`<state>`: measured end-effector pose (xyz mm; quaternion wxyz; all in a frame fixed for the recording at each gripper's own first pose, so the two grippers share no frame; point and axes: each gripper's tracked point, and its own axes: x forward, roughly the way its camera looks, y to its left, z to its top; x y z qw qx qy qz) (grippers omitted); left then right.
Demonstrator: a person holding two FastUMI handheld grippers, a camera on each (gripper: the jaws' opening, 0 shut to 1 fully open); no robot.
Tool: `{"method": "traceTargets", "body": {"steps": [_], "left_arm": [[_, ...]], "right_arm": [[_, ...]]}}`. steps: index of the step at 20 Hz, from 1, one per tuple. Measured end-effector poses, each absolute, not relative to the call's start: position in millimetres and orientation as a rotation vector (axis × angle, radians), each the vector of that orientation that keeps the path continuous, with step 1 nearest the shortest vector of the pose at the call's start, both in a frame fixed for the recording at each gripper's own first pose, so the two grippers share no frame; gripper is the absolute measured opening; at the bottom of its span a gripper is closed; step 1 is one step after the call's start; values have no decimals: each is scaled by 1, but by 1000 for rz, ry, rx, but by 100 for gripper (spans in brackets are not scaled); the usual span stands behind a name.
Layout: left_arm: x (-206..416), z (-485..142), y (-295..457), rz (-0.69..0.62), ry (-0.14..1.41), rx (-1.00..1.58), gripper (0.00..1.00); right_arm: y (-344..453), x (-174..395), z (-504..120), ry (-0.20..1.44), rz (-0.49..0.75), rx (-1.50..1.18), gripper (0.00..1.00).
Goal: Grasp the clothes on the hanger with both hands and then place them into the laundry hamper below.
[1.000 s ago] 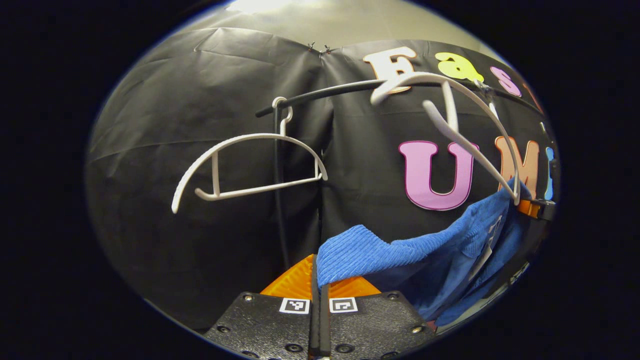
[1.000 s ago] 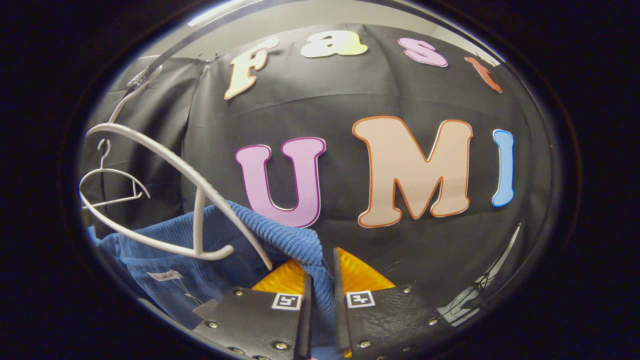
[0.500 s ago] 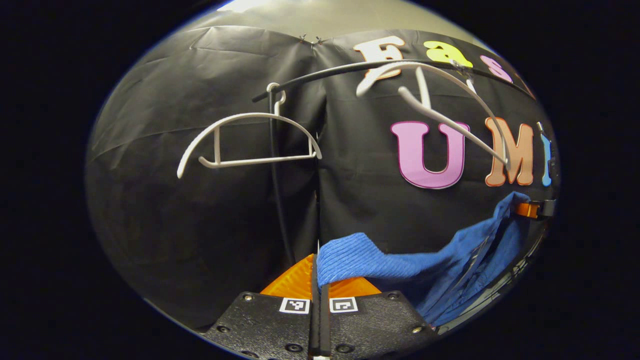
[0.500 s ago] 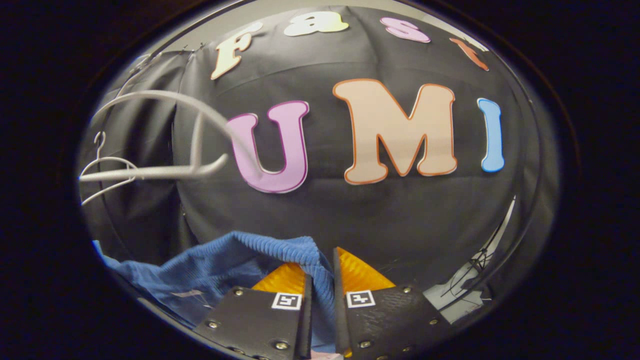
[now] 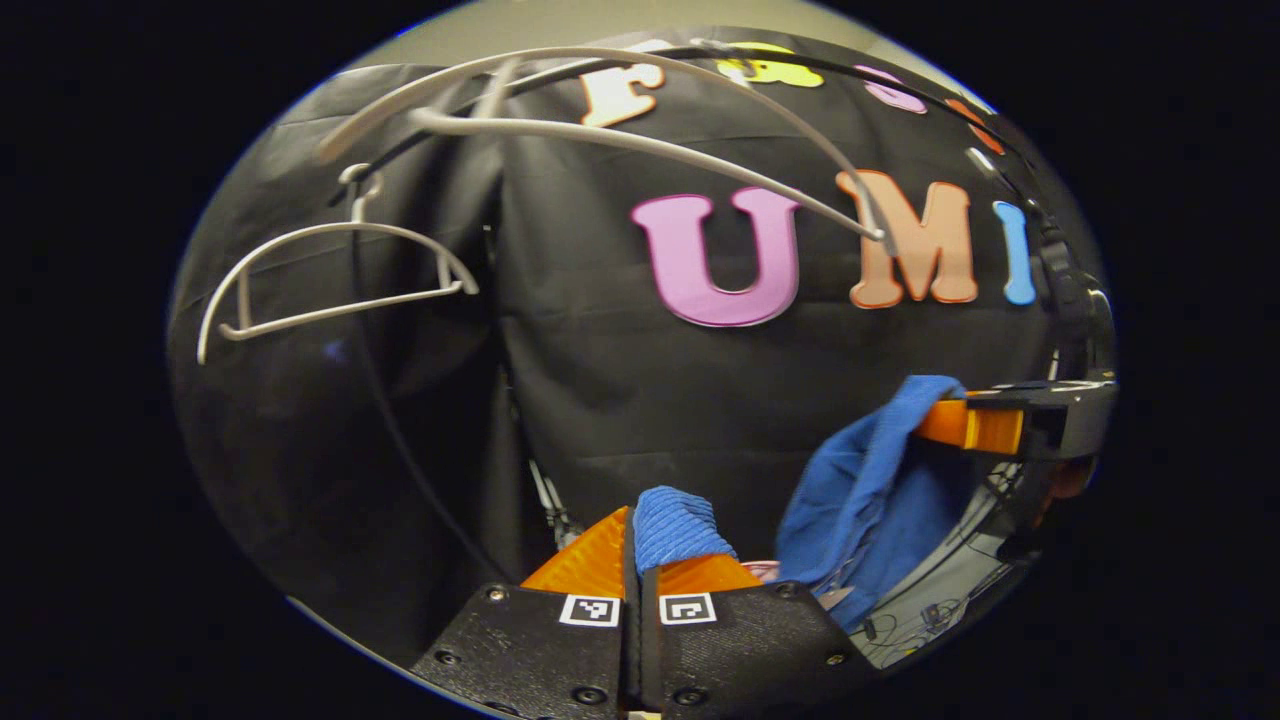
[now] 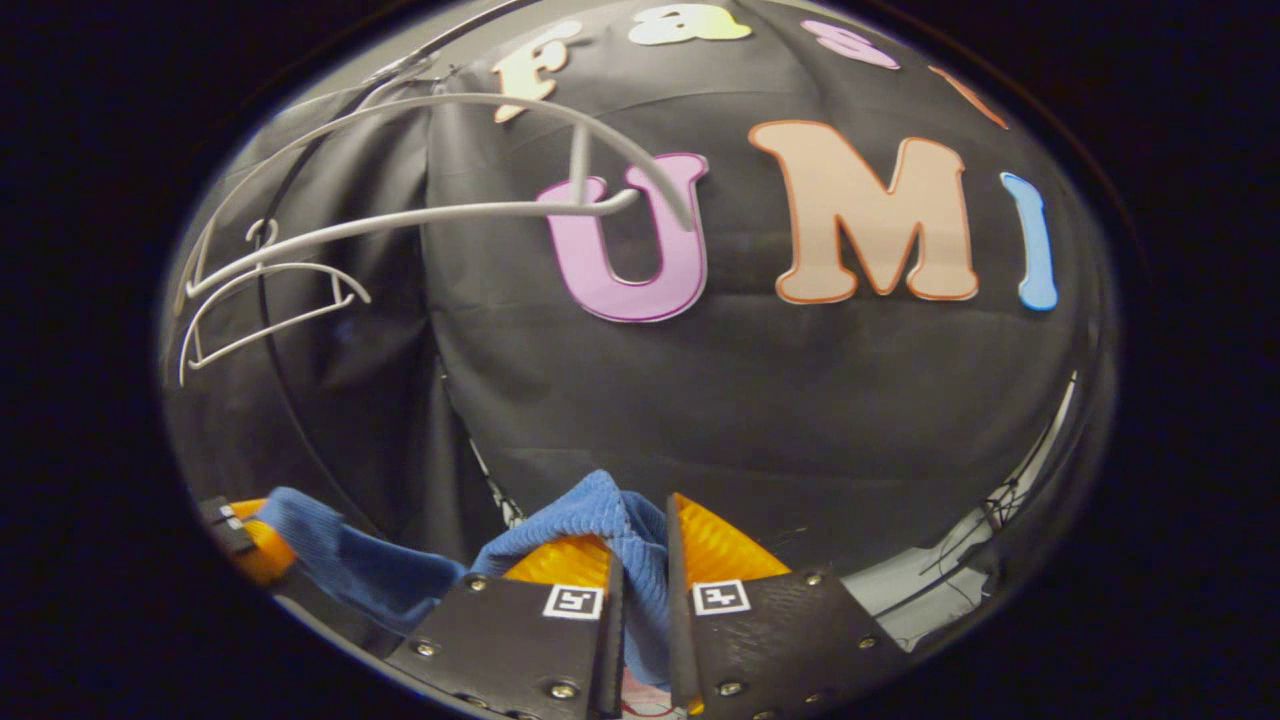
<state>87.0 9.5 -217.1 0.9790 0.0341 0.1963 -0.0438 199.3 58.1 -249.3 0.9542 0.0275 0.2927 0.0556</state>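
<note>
The blue ribbed garment hangs free of the hangers, slung between my two grippers. In the left gripper view my left gripper is shut on one bunched edge of it, and the right gripper's orange fingers pinch the other end at the far right. In the right gripper view my right gripper is shut on the garment; the cloth sags leftward to the left gripper at the lower left. The bare white hanger that carried it hangs above, tilted.
A second bare white hanger hangs farther left on the black rail; both hangers sit upper left in the right gripper view. A thin black pole runs down behind. Cables lie on the floor at lower right.
Both grippers have dropped and drawn closer together, carrying the garment down. It has slipped off the near hanger, which now swings bare above. The cloth has gone from stretched to bunched.
</note>
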Motion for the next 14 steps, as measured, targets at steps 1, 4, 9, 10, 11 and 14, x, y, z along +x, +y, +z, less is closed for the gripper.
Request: {"method": "traceTargets", "body": {"steps": [1,4,9,10,11,14], "left_arm": [[89,-218,-3,-125,398,61,0],[103,-223,-35,-197,403,22,1],[114,-244,-58,-250,428,-29,0],[115,-252,-62,-260,444,-35,1],[115,-261,-64,-266,458,-41,1],[110,-291,-65,-271,524,-45,1]], "right_arm": [[65,199,-248,591,131,58,18],[74,197,-250,592,164,68,18],[70,191,-275,644,156,111,18],[69,189,-283,659,153,115,18],[66,187,-290,675,147,115,18],[58,179,-315,727,128,104,18]]}}
